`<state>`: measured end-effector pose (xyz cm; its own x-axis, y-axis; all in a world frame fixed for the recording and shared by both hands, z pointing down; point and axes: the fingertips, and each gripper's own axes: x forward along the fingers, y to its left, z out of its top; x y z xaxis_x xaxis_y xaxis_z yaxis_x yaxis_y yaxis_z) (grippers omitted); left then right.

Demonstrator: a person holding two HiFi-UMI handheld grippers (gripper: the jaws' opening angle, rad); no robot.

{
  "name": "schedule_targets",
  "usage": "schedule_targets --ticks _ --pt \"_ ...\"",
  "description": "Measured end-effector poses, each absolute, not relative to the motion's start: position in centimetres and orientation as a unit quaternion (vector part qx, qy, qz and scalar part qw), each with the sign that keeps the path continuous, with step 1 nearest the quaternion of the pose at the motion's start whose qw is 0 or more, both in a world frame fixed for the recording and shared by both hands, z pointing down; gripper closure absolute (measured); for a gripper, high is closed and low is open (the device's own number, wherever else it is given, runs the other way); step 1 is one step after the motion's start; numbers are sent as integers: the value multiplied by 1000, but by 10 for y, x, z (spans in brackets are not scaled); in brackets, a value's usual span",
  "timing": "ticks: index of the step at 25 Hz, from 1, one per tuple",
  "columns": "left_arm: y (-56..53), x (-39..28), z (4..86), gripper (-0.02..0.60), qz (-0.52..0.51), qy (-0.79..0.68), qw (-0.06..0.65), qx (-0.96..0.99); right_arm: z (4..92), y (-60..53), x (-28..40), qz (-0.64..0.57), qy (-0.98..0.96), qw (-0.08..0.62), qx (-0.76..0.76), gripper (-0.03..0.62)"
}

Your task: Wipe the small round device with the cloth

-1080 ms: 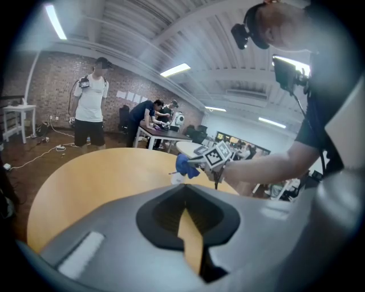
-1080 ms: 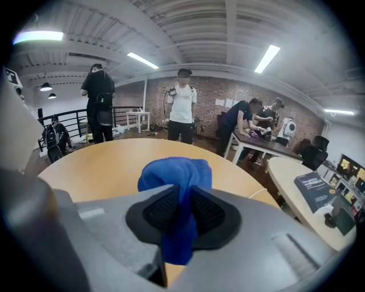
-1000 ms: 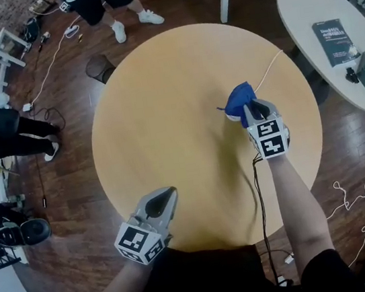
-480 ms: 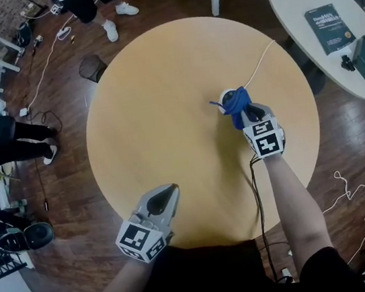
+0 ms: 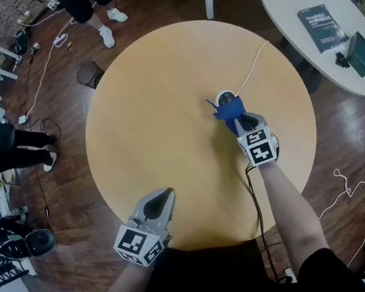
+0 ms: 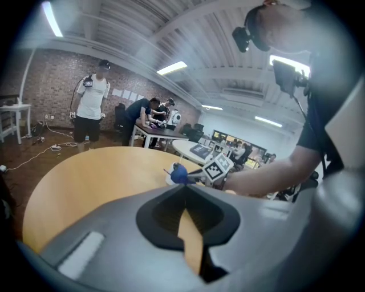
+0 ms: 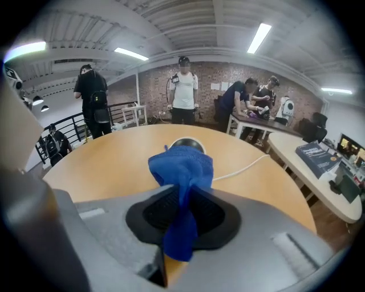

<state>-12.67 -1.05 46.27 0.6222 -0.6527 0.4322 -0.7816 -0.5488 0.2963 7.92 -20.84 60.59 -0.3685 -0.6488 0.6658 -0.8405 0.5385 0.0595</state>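
Right gripper (image 7: 181, 201) clamps crumpled blue cloth (image 7: 182, 164), bunched end forward as wiping pad, at near edge of small round white-rimmed device (image 5: 225, 95) on round wooden table (image 5: 150, 112). Left gripper (image 6: 185, 206) jaws together, empty, parked well apart from device, likely to leave wiping room.

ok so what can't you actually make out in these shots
- Small round device: in the right gripper view, the cloth pinched in the right gripper covers all but its top rim. Whether they touch is unclear.
- Same device, head view: too small for detail, and its near side is under the cloth.
- White cable: in the head view, its far end goes out of sight past the table edge.
- Book cover print: too small in the head view.
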Motion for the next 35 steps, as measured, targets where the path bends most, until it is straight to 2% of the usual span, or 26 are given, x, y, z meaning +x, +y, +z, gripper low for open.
schedule_targets --ticks 5,8,25,35 --pt "-11 -126 460 577 126 -416 232 870 542 -236 100 72 -810 278 511 530" --pt "-5 -128 460 577 124 -421 231 869 526 -247 95 53 -815 273 508 531" --pt "9 -139 466 577 128 -431 241 860 553 -242 45 49 -841 325 430 531" --pt "11 -139 463 577 144 -425 238 861 570 -225 40 79 -847 317 419 531"
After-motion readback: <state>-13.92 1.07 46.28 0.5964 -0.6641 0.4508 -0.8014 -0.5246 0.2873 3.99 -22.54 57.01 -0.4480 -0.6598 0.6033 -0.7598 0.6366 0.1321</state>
